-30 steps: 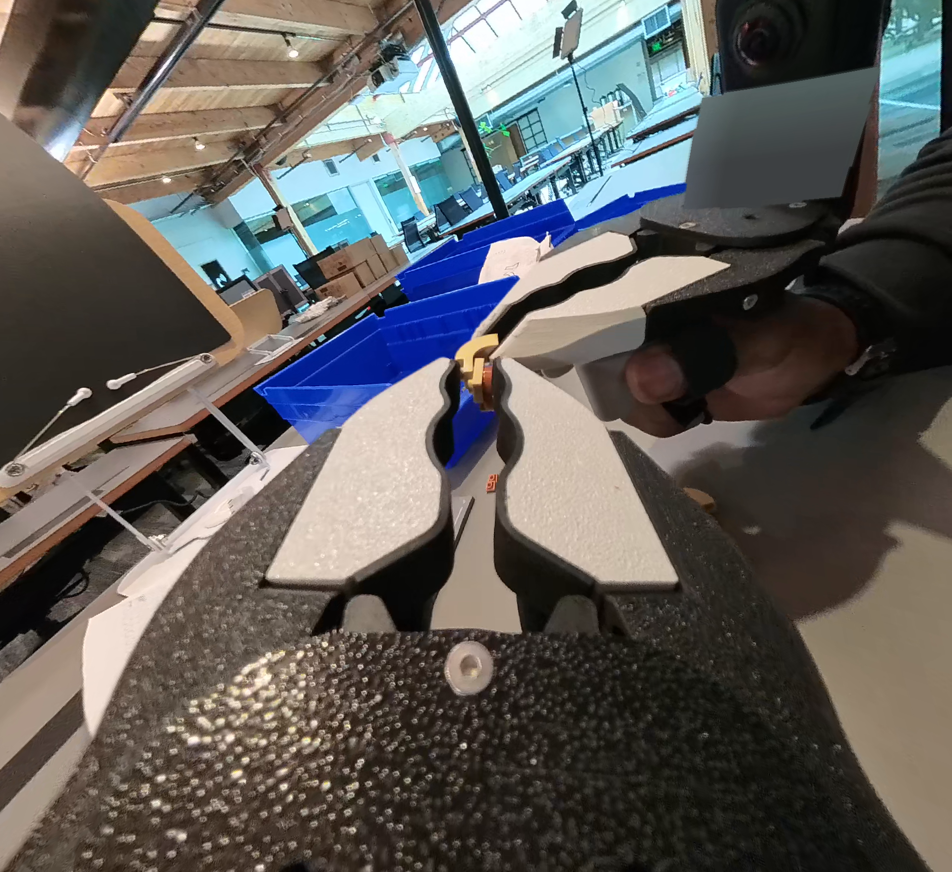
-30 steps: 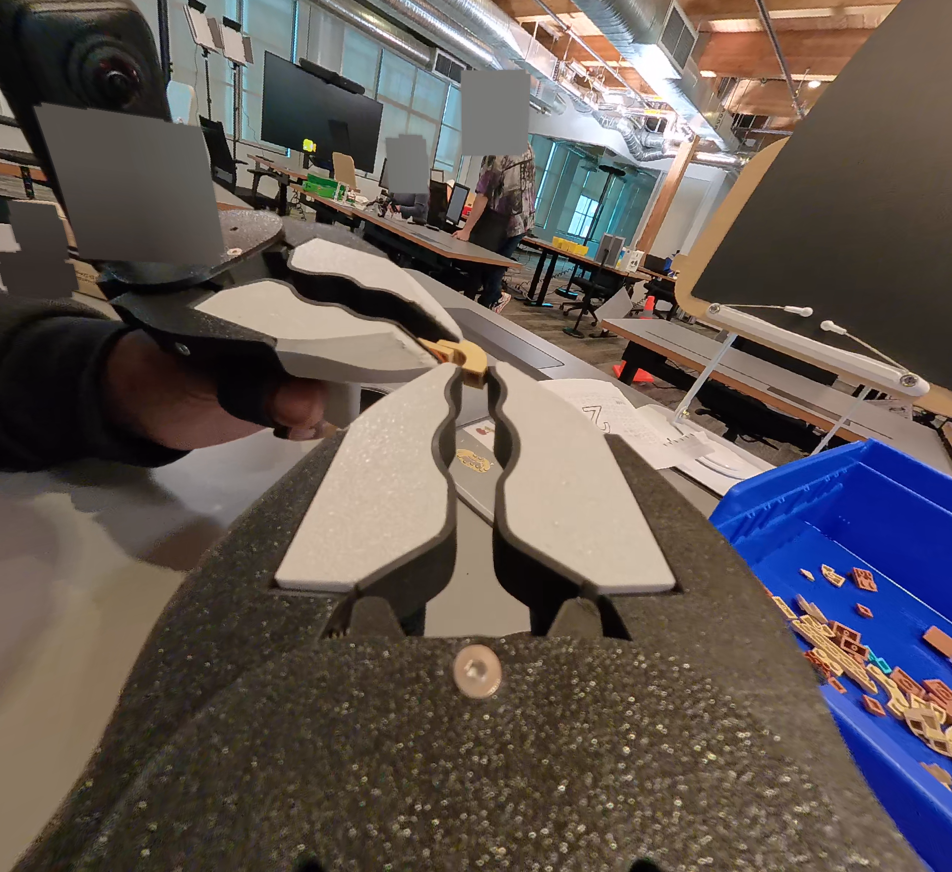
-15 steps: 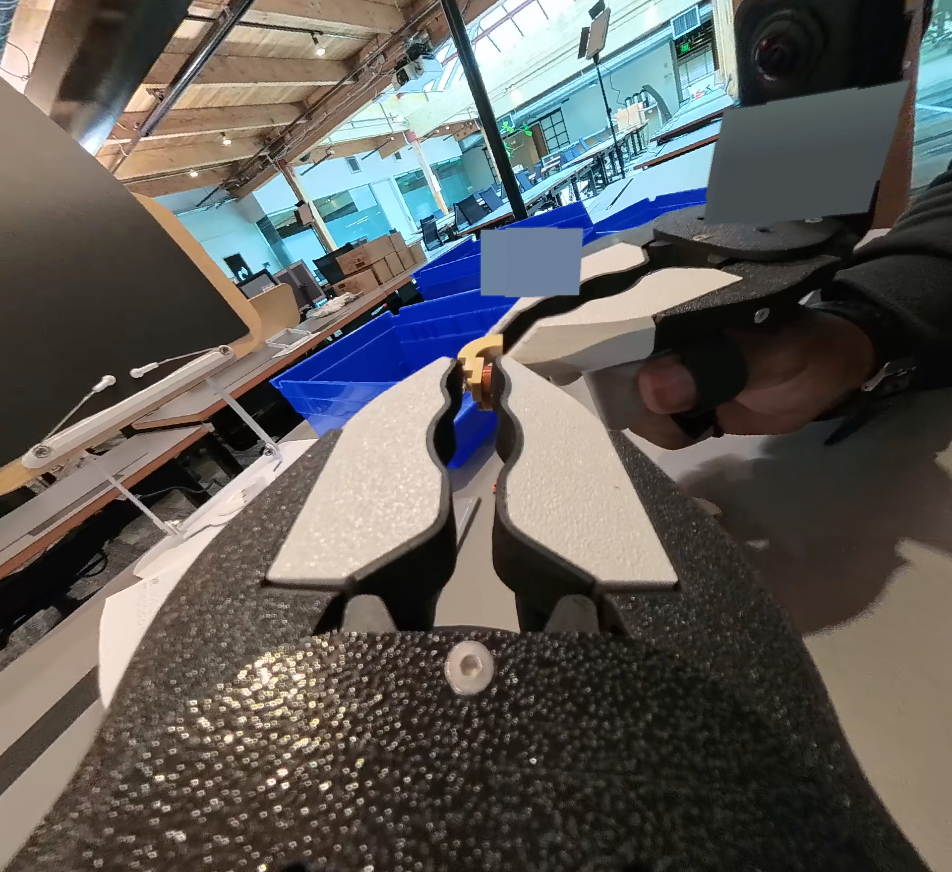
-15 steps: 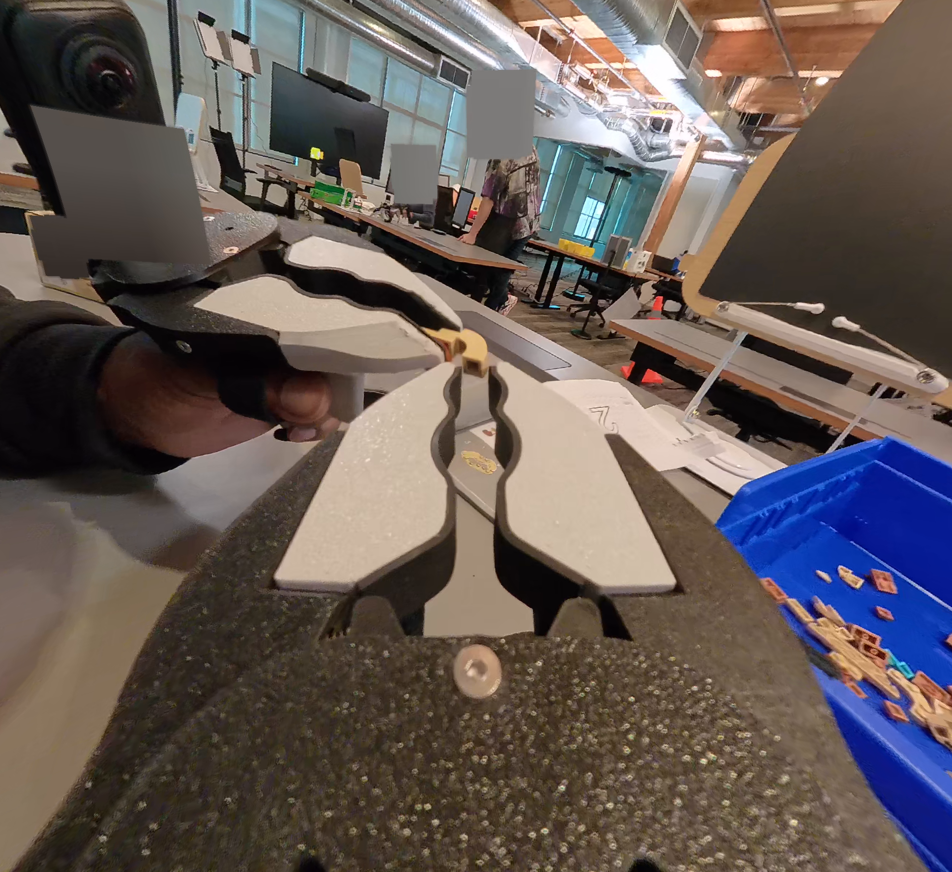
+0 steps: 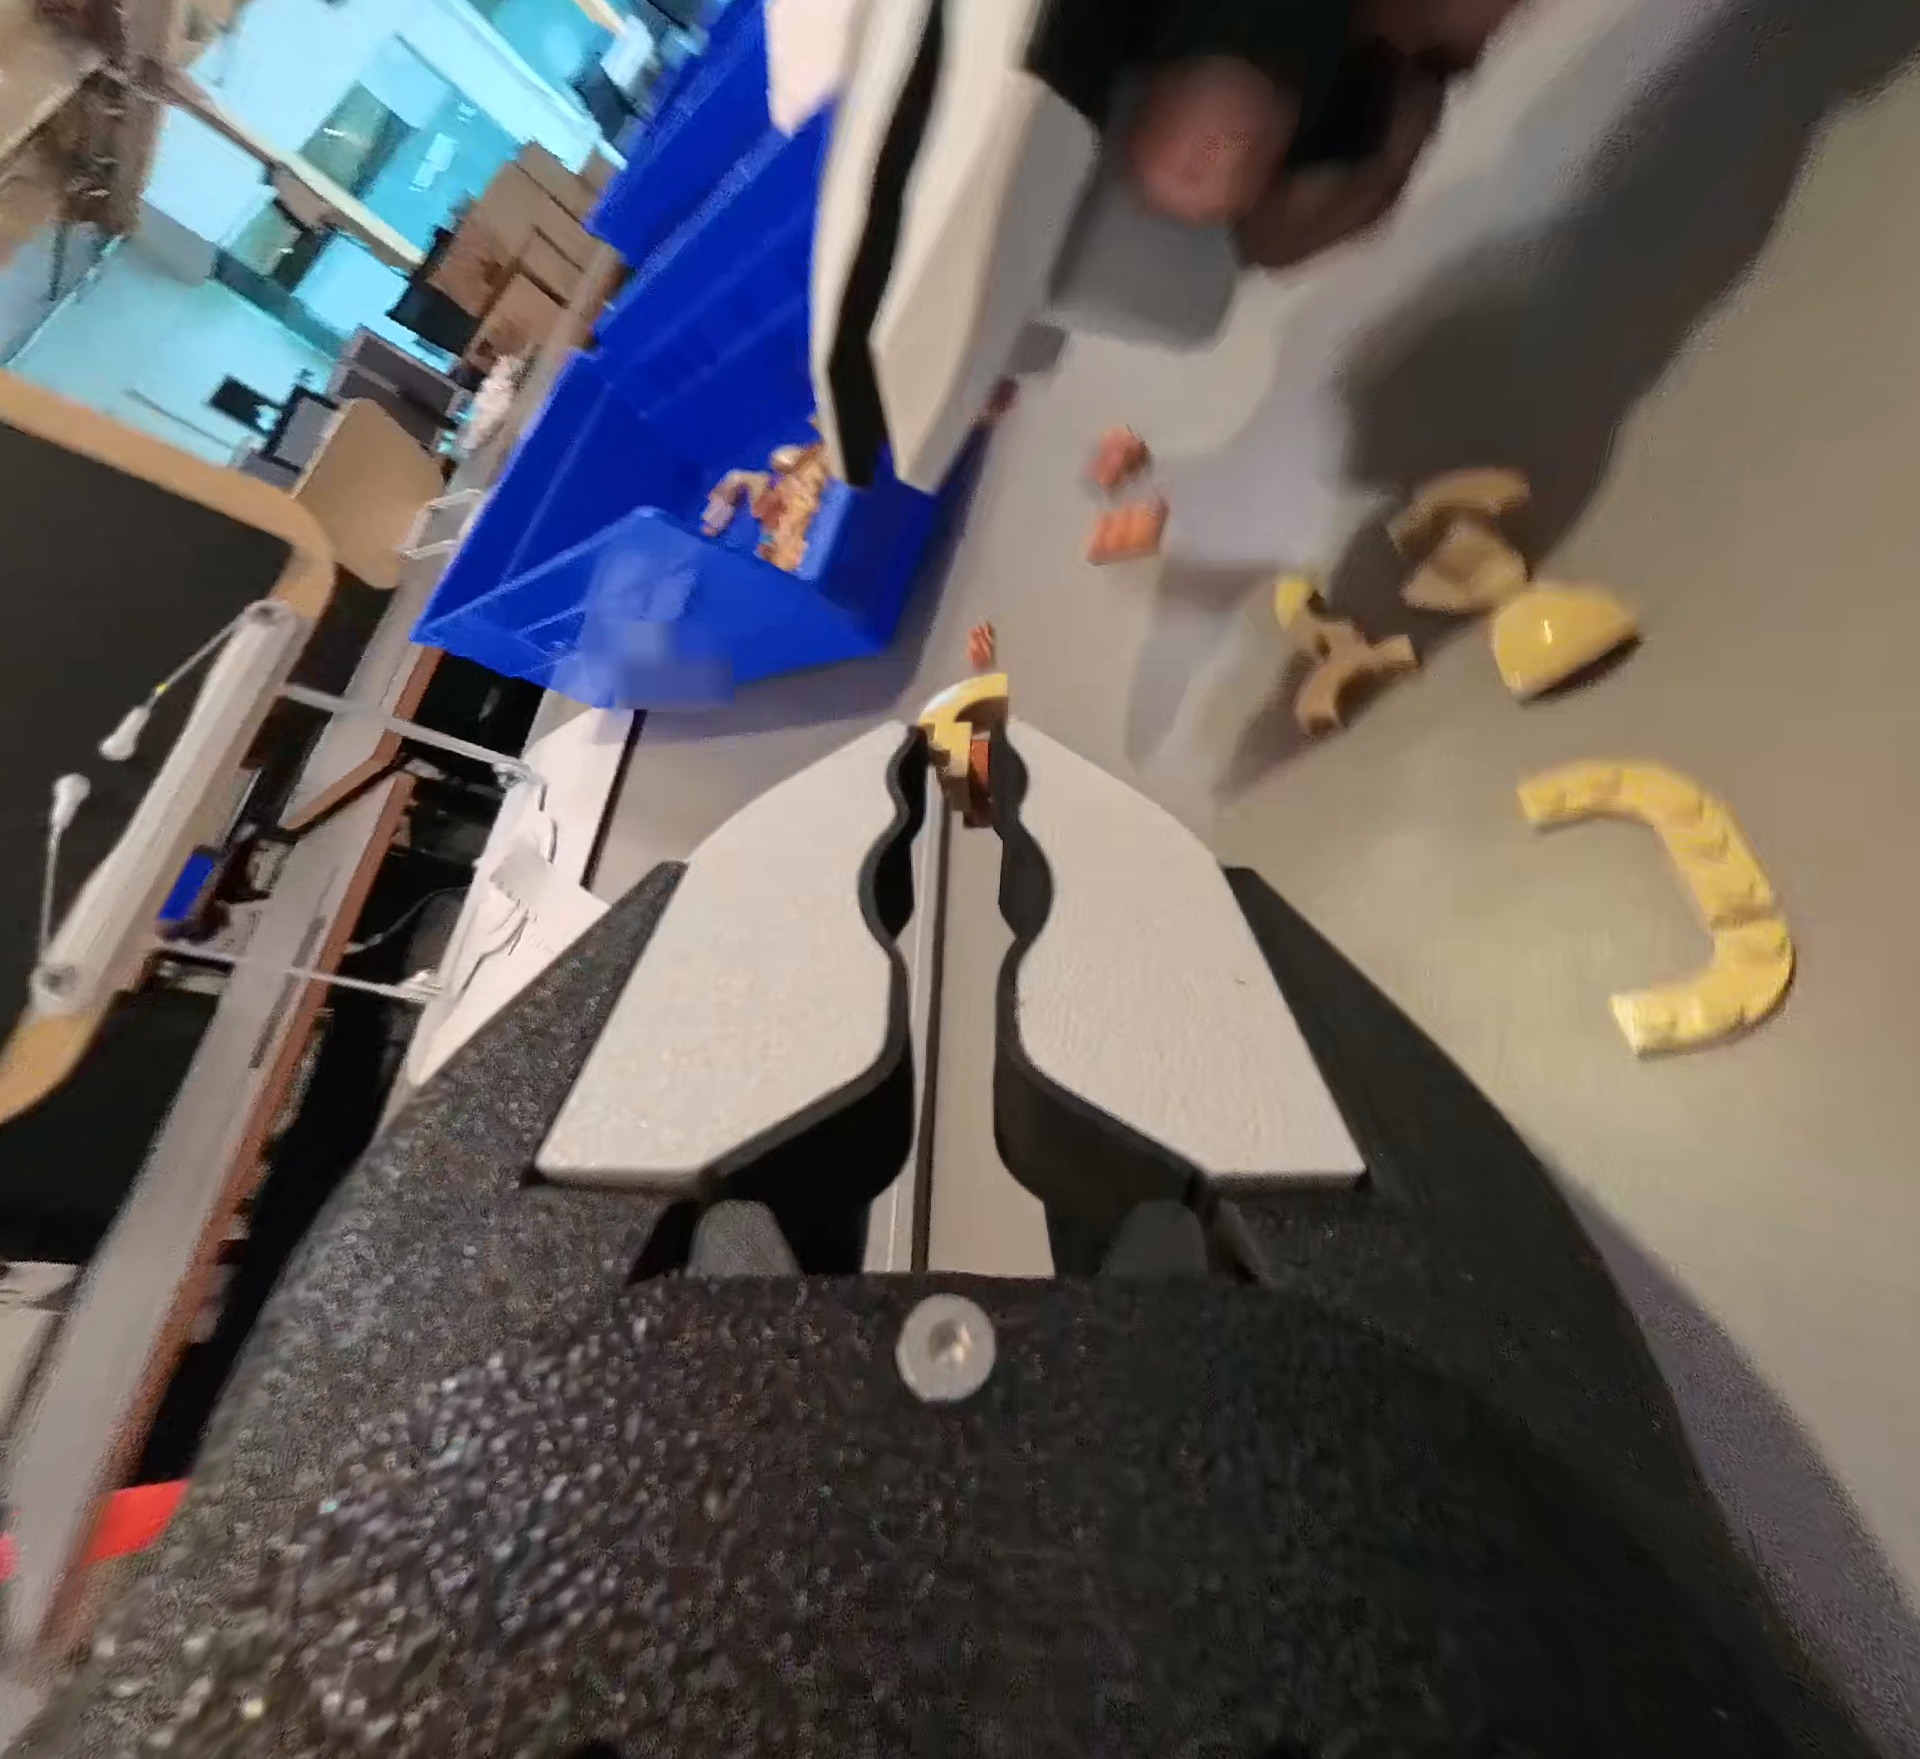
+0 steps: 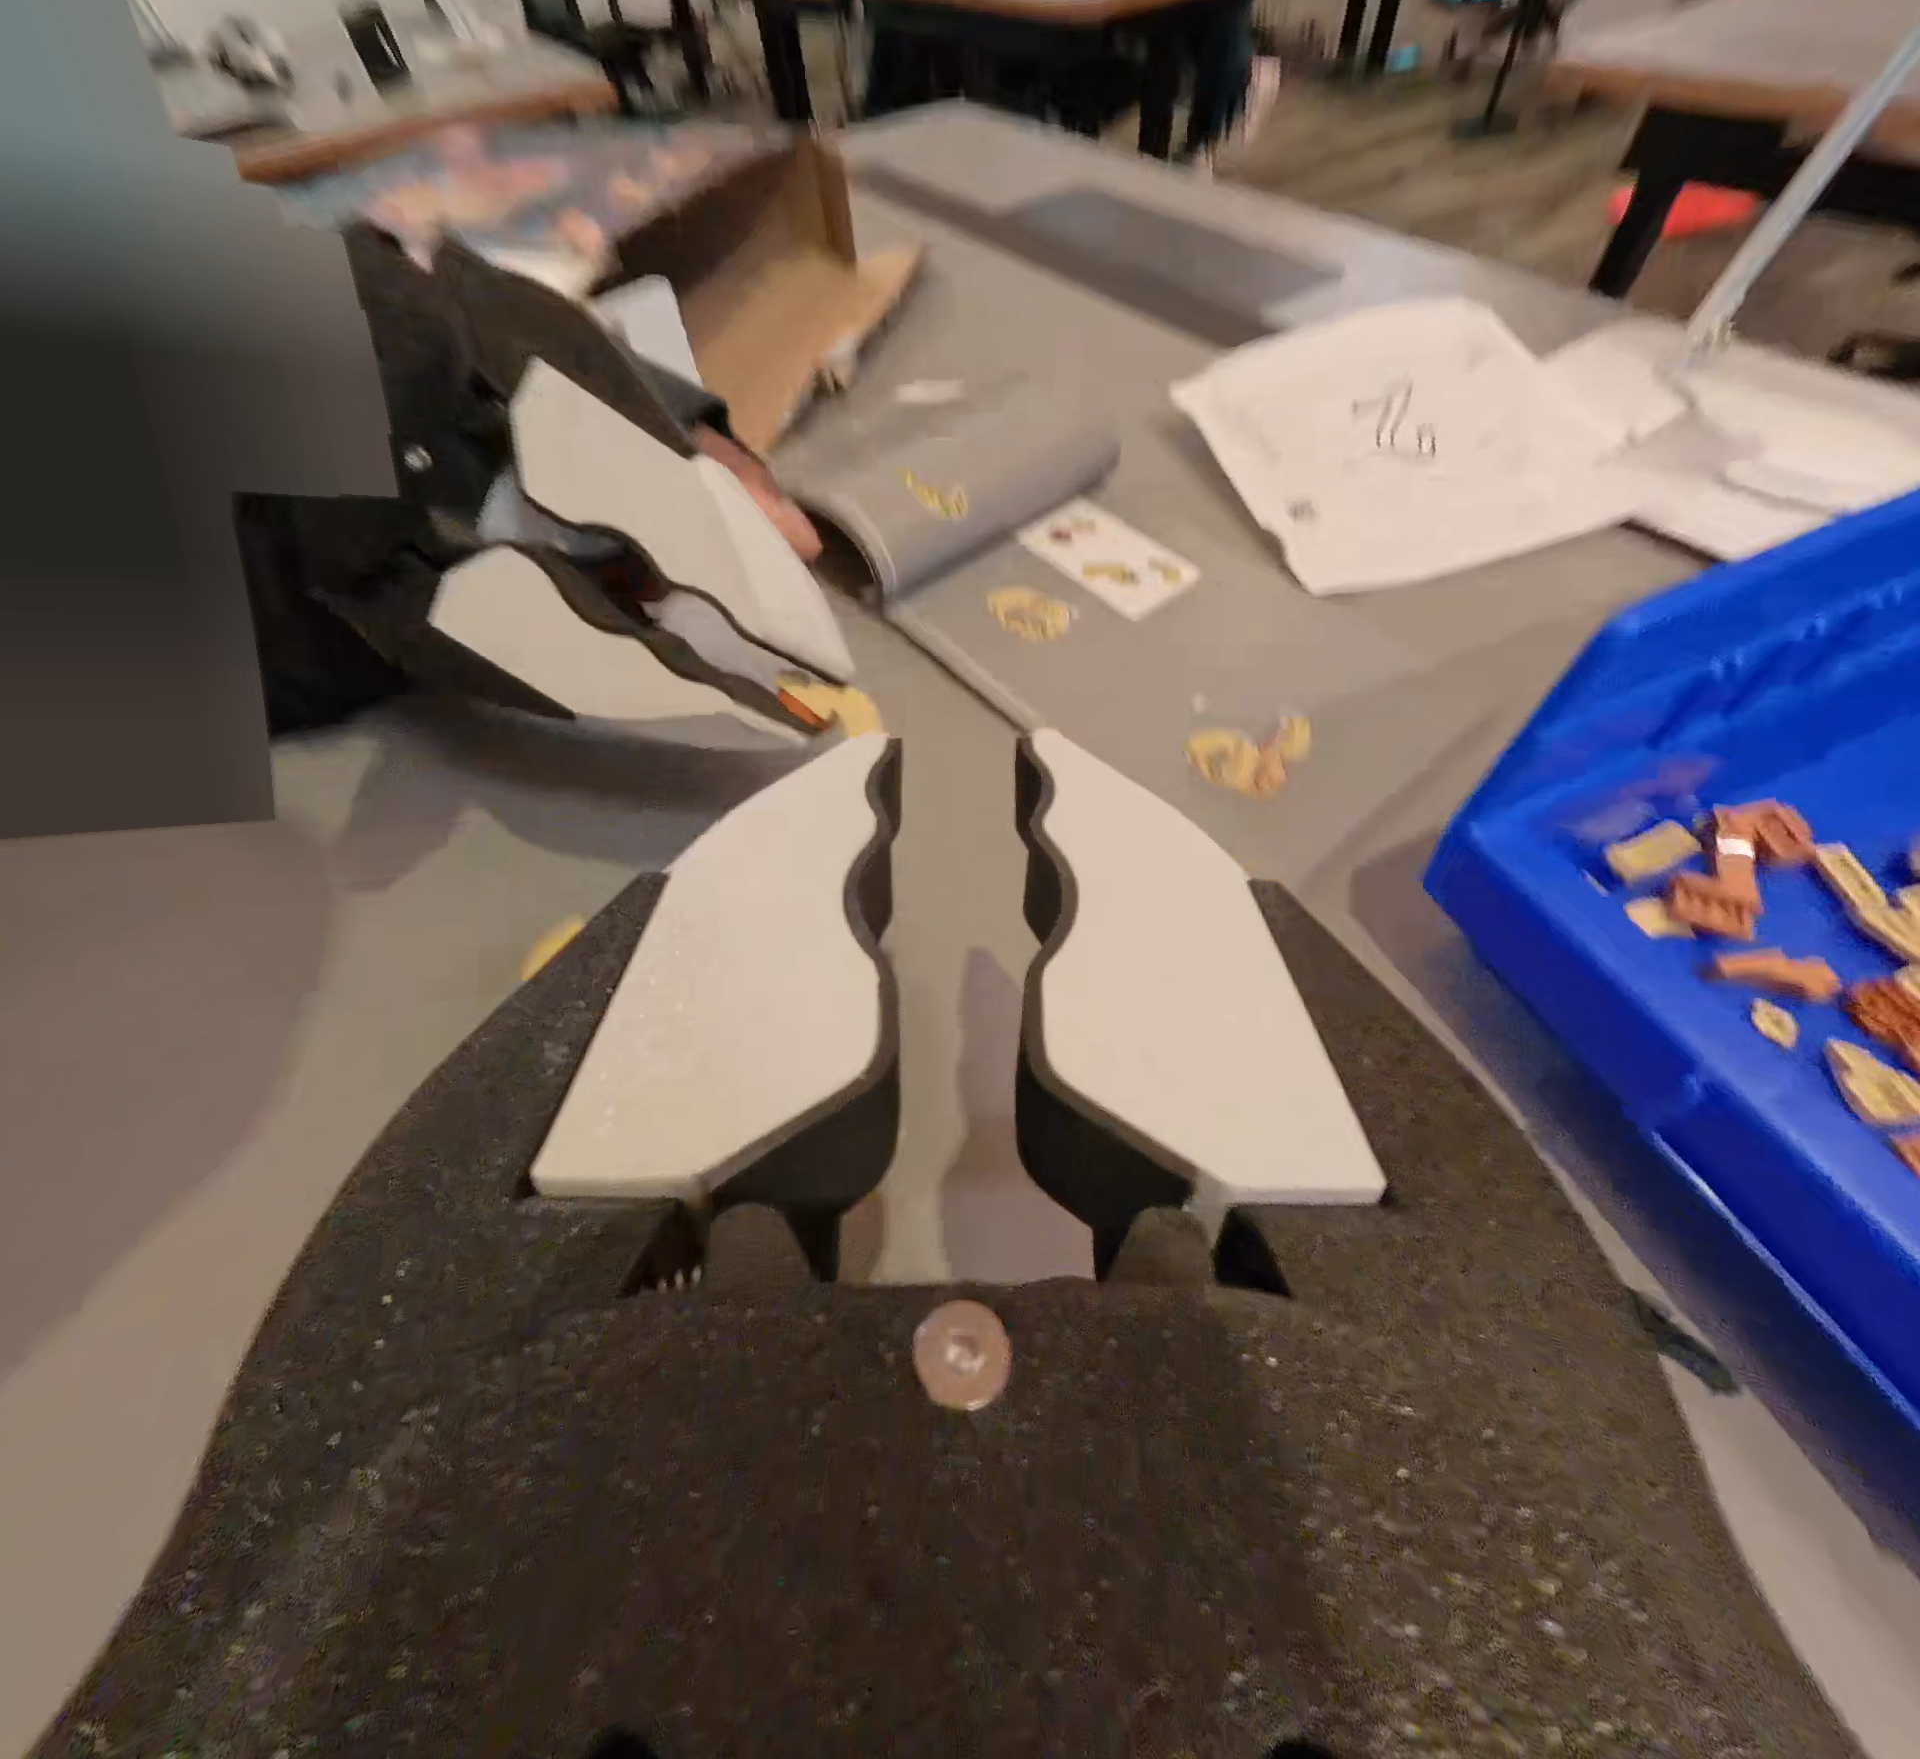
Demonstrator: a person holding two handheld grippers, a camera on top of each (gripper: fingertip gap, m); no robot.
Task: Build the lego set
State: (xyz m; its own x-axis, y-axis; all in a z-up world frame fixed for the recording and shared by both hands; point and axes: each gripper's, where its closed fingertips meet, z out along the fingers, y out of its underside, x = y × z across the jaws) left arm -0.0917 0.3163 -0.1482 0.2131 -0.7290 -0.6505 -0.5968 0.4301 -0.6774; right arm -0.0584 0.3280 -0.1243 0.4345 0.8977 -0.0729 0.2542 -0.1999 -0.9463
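My left gripper (image 5: pixel 961 753) is shut on a small tan and brown lego assembly (image 5: pixel 966 722) pinched at its fingertips, held above the grey table (image 5: pixel 1558 1242). It also shows in the right wrist view (image 6: pixel 816 696), still gripping the assembly (image 6: pixel 844 707). My right gripper (image 6: pixel 956 753) is open and empty, just right of the left one; in the left wrist view it is blurred at the top (image 5: pixel 883 452). A yellow arc piece (image 5: pixel 1683 899), a dome piece (image 5: pixel 1558 639) and tan curved pieces (image 5: pixel 1340 660) lie on the table.
A blue bin (image 6: pixel 1558 774) with several loose tan and brown bricks stands at the right. An open instruction booklet (image 6: pixel 966 483), white papers (image 6: pixel 1403 442) and a cardboard box (image 6: pixel 790 296) lie farther back. Small red-brown bricks (image 5: pixel 1127 525) lie beside the bin. There is about 5 cm between the tips of the two grippers. The left tips stand about 11 cm off the dome piece (image 5: pixel 1558 639).
Both grippers have tipped down toward the table and moved apart. My right gripper has opened and left the assembly. My left gripper still holds it.
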